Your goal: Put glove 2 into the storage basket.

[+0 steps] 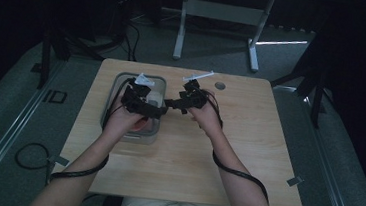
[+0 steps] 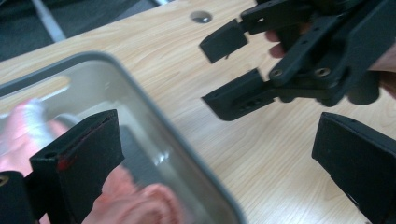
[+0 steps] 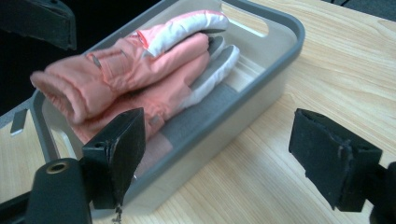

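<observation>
- A light wooden table [image 1: 247, 154] with rounded corners stands on grey carpet [image 1: 14, 118].
- A small round metal disc [image 1: 220, 85] sits in the tabletop near its far edge; it also appears in the left gripper view [image 2: 201, 17].
- A white metal desk frame [image 1: 218, 16] stands on the floor beyond the table.
- Dark tripod legs [image 1: 58, 47] rise at the far left.
</observation>
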Motion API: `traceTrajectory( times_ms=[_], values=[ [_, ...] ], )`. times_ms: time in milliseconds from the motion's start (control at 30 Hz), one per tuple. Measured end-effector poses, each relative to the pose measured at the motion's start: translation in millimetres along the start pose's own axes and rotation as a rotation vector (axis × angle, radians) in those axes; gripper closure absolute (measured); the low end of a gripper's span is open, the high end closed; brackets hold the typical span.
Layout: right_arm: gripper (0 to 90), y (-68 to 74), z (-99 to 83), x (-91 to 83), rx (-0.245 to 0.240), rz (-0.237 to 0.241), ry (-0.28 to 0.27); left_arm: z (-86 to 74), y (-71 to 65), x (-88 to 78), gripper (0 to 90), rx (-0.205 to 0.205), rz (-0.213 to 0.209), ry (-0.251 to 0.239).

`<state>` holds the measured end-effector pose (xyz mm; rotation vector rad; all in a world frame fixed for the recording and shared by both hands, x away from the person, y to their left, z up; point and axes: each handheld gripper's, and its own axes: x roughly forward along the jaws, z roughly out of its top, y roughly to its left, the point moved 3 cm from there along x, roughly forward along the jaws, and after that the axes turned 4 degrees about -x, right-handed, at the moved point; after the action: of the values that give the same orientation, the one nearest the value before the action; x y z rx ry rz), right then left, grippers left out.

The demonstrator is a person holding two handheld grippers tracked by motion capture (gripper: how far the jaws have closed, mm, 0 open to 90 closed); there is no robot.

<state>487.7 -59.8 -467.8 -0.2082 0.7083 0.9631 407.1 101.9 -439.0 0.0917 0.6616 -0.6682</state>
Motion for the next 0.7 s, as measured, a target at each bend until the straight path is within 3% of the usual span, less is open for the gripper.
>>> traceTrajectory(
  times_ms=[133,267,433,533,700],
  values=[
    [17.9,-5.8,-10.4,-5.9,0.005,-0.01,-0.001,-3.9,-15.3,9.2,1.2,0.054,-0.013,0.007],
    [17.6,-10.1,-19.3,-11.6,-0.007,-0.027,-0.005,-6.9,-28.2,15.9,1.2,0.088,-0.053,0.014],
    [16.4,-13.4,-31.4,-16.0,-0.031,-0.031,-0.014,-11.6,-42.7,20.3,1.2,0.109,-0.092,0.007],
    [15.9,-14.5,-38.7,-18.3,-0.043,-0.036,-0.011,-15.5,-49.4,21.8,1.3,0.102,-0.138,0.001],
    [15.6,-14.4,-50.6,-19.5,-0.052,-0.041,-0.001,-23.0,-63.8,28.9,1.3,0.118,-0.19,0.022]
  ],
)
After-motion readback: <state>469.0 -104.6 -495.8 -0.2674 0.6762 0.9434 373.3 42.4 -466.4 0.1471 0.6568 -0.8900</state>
